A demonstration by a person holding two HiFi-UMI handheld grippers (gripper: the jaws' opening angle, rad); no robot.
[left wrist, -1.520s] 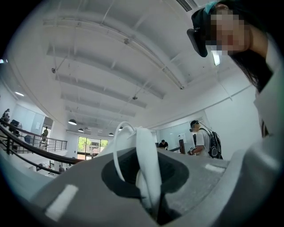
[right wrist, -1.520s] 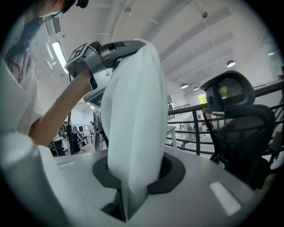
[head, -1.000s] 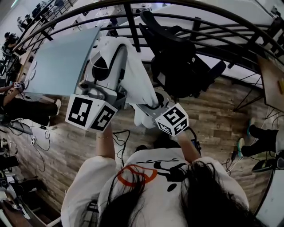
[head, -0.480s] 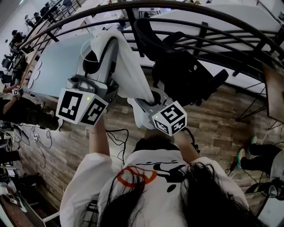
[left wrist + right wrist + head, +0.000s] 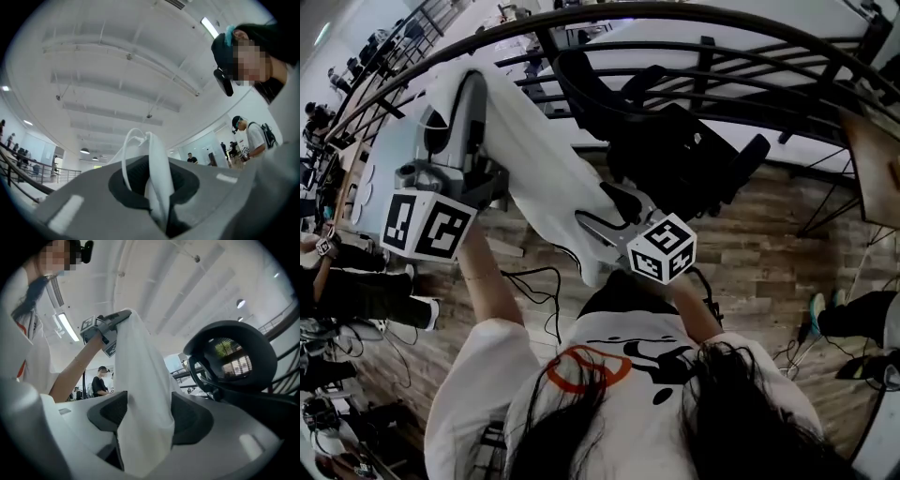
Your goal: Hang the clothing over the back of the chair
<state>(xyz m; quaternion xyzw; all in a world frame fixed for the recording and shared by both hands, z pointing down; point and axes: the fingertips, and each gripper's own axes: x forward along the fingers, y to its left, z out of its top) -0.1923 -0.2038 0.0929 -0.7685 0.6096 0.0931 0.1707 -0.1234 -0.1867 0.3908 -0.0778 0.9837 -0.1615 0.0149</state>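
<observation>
Black chair stands beyond white clothing, before a dark railing.

The white clothing fills the whole gap between the jaws of my right gripper, which have just been opening, so I cannot tell whether the pads press on it. In that view the chair runs out past the right edge. Seen from my head, the tips of my left gripper are buried under the cloth. The people beyond my left jaws are too small to tell apart.
</observation>
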